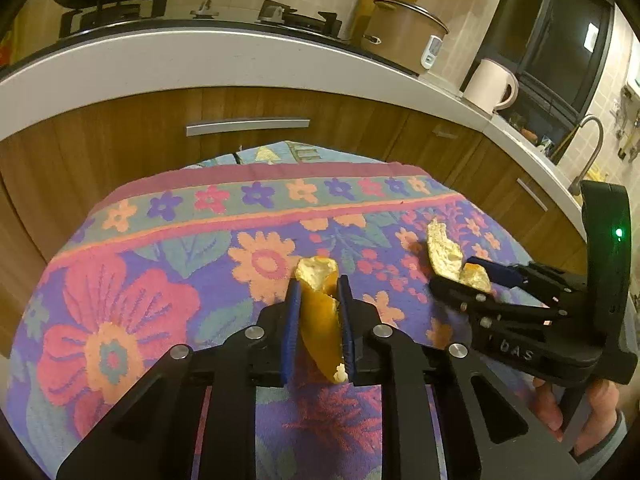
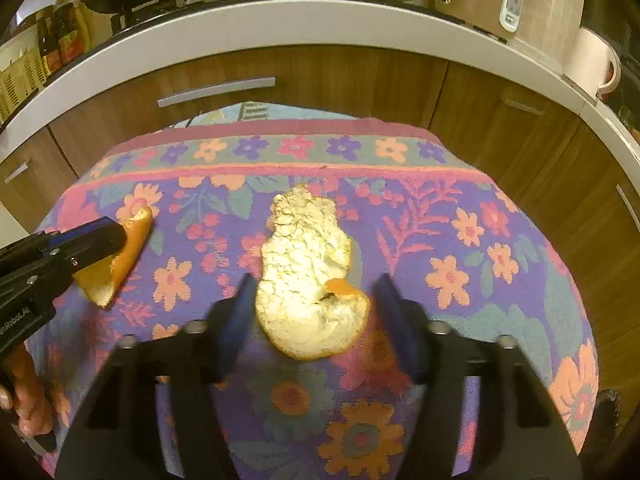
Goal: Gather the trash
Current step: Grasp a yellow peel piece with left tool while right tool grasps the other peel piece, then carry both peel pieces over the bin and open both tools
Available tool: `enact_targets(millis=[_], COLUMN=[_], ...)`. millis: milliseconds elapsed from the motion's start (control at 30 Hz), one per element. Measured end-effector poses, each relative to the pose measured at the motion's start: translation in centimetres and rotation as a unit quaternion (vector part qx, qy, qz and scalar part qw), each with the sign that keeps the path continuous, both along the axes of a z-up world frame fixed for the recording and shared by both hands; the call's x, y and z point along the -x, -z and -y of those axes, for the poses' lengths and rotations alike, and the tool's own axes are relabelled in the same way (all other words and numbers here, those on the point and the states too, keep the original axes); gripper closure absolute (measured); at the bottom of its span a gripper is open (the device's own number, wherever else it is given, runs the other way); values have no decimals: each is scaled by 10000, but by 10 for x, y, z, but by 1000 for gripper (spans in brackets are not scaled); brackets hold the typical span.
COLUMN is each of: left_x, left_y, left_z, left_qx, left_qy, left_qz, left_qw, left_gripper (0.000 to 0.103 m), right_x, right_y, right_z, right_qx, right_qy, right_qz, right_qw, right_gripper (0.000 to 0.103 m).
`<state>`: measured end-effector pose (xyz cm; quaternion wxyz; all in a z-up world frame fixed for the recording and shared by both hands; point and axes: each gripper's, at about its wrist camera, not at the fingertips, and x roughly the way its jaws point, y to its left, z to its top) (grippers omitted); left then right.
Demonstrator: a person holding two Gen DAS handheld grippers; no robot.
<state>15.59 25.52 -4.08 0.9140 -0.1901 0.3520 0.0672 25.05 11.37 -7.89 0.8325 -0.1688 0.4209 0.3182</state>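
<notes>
My left gripper (image 1: 319,300) is clamped on a curled strip of orange peel (image 1: 320,312), its blue pads pressed to both sides at the lower centre of the left wrist view. My right gripper (image 2: 316,320) stands wide open, its fingers either side of a bigger piece of peel (image 2: 308,280) that lies pith-up on the flowered cloth (image 2: 460,240) in the middle of the right wrist view, touched by neither finger as far as I can see.

The left view shows that bigger piece (image 1: 448,254) only edge-on at centre right, with my right gripper (image 1: 480,276) reaching in from the right edge and my hand (image 1: 576,412) on its handle at lower right. The right view shows the held strip (image 2: 116,264) from the side at the left edge, sticking out of my left gripper (image 2: 100,240).

Only the left view takes in the pale jug (image 1: 490,86) and tap (image 1: 588,148) at upper right; the bottles (image 2: 60,40) at upper left appear only in the right one.
</notes>
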Motion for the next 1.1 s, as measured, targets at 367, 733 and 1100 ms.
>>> enact_targets(millis=[367, 733, 1100], left_x=[16, 31, 45], left_y=[-15, -57, -102], left_z=[-1, 36, 136], left_qx=[154, 61, 41], left_qy=[139, 624, 1504], left_qz=[719, 1205, 1701], left_qw=[9972, 9907, 9739], left_gripper=[91, 91, 91], right_x=[8, 41, 67], right_y=[-17, -61, -98], right_z=[23, 77, 189], right_qx=[-627, -1179, -1299], right_qy=[81, 217, 1091], right_qz=[234, 358, 446], right_qw=[9977, 9921, 9845], right_gripper=[84, 85, 85])
